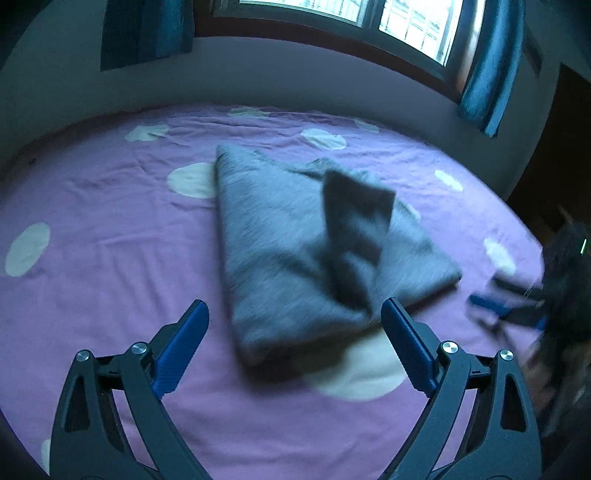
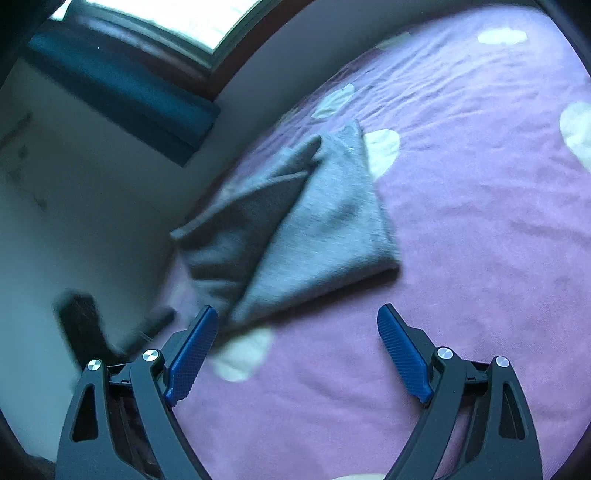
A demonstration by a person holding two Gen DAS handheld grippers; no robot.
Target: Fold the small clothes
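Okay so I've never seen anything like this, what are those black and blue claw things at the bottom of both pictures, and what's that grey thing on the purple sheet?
Those are two hand-held grippers; a person carries one in each hand, each with its own camera looking along its fingers. One picture comes from the left gripper, the other from the right gripper. Both stand wide open and hold nothing. On the purple bed sheet with white spots lies a grey garment, partly folded, with one flap sticking up. The blurred dark shape at the right edge of the left view is the other gripper. A window is behind the bed.
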